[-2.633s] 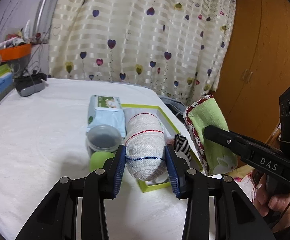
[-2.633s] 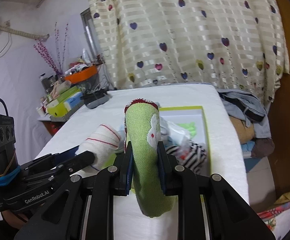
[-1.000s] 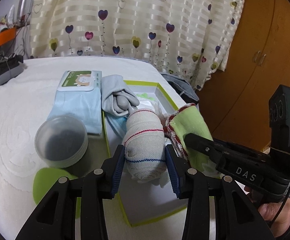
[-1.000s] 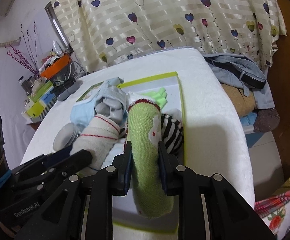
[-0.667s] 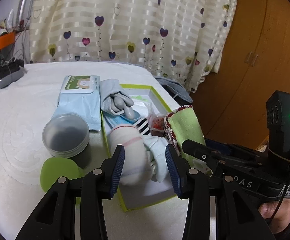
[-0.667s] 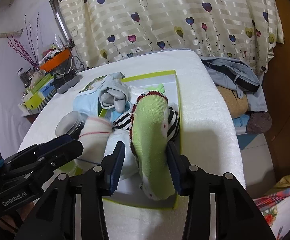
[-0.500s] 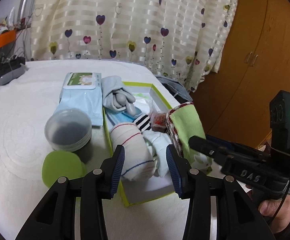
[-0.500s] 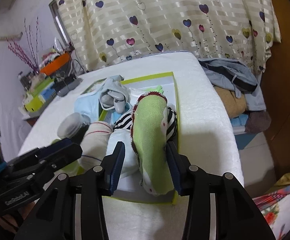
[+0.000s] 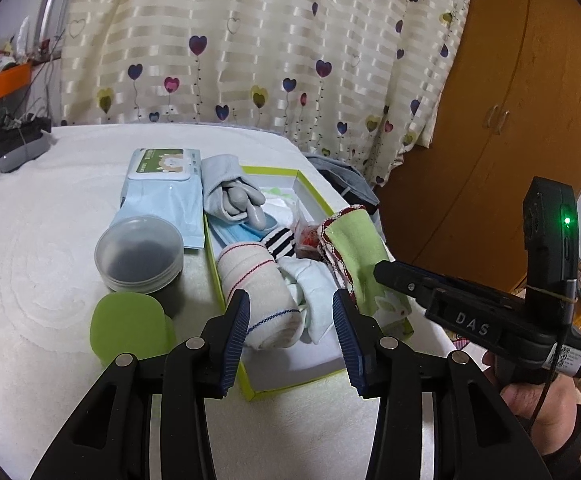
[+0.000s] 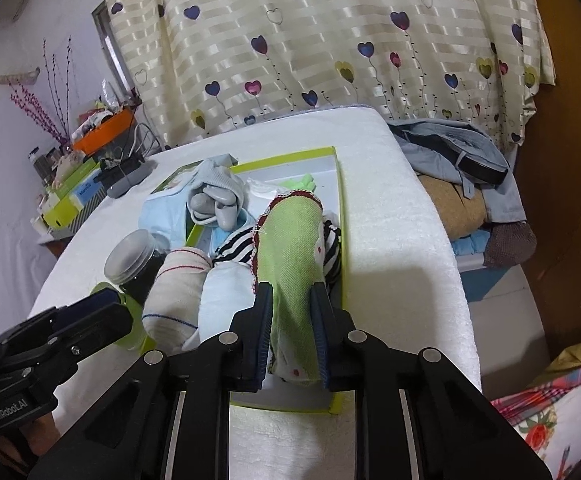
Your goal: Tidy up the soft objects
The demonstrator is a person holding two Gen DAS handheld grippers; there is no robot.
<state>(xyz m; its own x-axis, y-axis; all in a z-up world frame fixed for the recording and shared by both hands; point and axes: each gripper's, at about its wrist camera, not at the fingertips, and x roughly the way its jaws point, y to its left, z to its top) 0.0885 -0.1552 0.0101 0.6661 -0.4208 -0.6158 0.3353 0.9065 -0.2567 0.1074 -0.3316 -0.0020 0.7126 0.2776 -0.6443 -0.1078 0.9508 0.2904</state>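
Note:
A lime-edged white box lies on the white bed cover with soft things in it. A white rolled sock with red and blue lines rests along the box's left side. My left gripper hangs open just in front of it, pads apart from the sock. A green cloth roll with a red trim leans over the box's right side. My right gripper is closing, and its pads press on that roll. In the left wrist view the green roll shows beside the right gripper.
A lidded jar, a green lid and a wipes pack lie left of the box. A grey glove and a striped sock lie in it. Clothes pile past the bed's right edge, by a wardrobe.
My left gripper let go of the white sock in the box and drew back a little. The right jaws opened around the green roll, then closed on it again.

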